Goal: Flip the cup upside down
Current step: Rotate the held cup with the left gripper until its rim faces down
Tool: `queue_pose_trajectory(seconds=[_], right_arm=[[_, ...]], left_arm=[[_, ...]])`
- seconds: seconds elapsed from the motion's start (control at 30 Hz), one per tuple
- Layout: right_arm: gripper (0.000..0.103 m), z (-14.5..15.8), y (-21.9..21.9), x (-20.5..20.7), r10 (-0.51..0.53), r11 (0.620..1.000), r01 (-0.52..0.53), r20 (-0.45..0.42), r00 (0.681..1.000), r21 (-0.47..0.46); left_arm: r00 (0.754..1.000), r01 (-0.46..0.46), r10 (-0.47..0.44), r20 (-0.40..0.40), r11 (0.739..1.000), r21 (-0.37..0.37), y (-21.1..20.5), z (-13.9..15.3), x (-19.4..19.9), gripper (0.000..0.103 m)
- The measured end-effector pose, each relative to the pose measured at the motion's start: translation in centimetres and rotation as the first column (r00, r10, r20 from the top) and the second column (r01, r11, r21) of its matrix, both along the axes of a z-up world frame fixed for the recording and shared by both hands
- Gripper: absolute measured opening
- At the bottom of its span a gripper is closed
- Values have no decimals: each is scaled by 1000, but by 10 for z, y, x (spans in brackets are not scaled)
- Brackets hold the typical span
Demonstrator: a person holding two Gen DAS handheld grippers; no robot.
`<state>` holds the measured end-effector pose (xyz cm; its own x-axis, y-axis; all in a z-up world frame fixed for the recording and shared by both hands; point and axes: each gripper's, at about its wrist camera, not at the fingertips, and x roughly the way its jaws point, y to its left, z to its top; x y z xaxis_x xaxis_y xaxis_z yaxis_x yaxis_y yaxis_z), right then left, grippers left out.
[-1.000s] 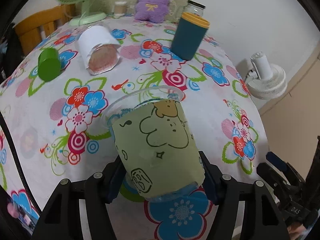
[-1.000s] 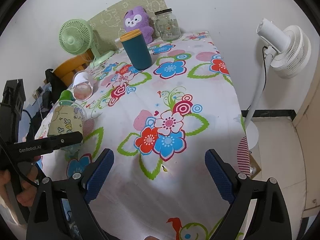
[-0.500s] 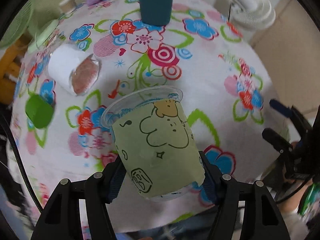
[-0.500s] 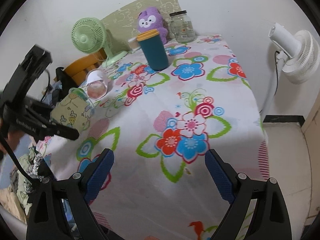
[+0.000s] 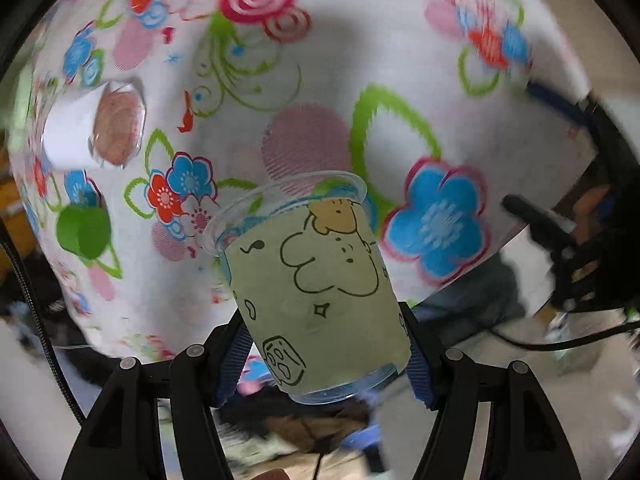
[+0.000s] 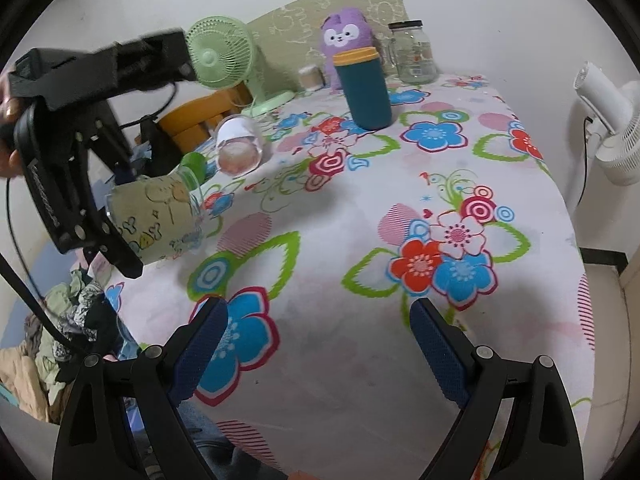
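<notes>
My left gripper point(image 5: 326, 364) is shut on a clear plastic cup with a pale green cartoon sleeve point(image 5: 316, 292), gripping it near its base. The cup is lifted off the flowered tablecloth point(image 5: 304, 92) and tipped over, its open rim pointing forward and down at the table. In the right wrist view the cup point(image 6: 156, 216) lies nearly sideways in the air at the table's left edge, held by the left gripper point(image 6: 116, 240). My right gripper point(image 6: 316, 344) is open and empty, above the table's near edge.
A white-sleeved cup point(image 6: 238, 146) lies on its side beside a green cup point(image 6: 196, 164). A teal tumbler with a yellow rim point(image 6: 366, 88), a glass jar point(image 6: 412, 52), a purple plush point(image 6: 346, 36) and a green fan point(image 6: 222, 56) stand at the back. A white fan point(image 6: 612, 120) is off the right side.
My left gripper has risen and tilted forward with the cup, turning its rim from up toward the table. The right gripper has shifted only slightly.
</notes>
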<state>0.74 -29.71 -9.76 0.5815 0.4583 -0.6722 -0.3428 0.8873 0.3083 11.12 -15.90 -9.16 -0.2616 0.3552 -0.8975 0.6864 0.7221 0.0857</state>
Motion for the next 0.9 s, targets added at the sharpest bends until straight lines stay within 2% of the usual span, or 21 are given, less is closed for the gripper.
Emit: queue_pose_trajectory(seconds=[0.17, 0.4, 0.5, 0.63, 0.7, 0.9], right_arm=[[94, -1, 6, -7, 10, 1000, -10, 15, 1000, 0], [94, -7, 16, -13, 28, 1000, -27, 21, 999, -2], [94, -8, 20, -13, 31, 999, -31, 25, 999, -11], [94, -7, 22, -12, 43, 999, -43, 26, 999, -9], [94, -7, 22, -11, 44, 999, -44, 27, 999, -12], [94, -4, 24, -9, 42, 999, -42, 29, 999, -12]], left_arm=[[991, 120, -111, -68, 982, 143, -9, -17, -3, 69], [973, 211, -176, -150, 941, 265, -22, -33, 1, 70], [969, 229, -192, -155, 936, 267, -29, -36, 5, 71], [966, 250, -223, -134, 938, 239, -43, -35, 6, 85], [965, 255, -233, -118, 940, 228, -50, -31, 6, 86], [968, 249, -240, -69, 947, 201, -36, -20, 10, 92]])
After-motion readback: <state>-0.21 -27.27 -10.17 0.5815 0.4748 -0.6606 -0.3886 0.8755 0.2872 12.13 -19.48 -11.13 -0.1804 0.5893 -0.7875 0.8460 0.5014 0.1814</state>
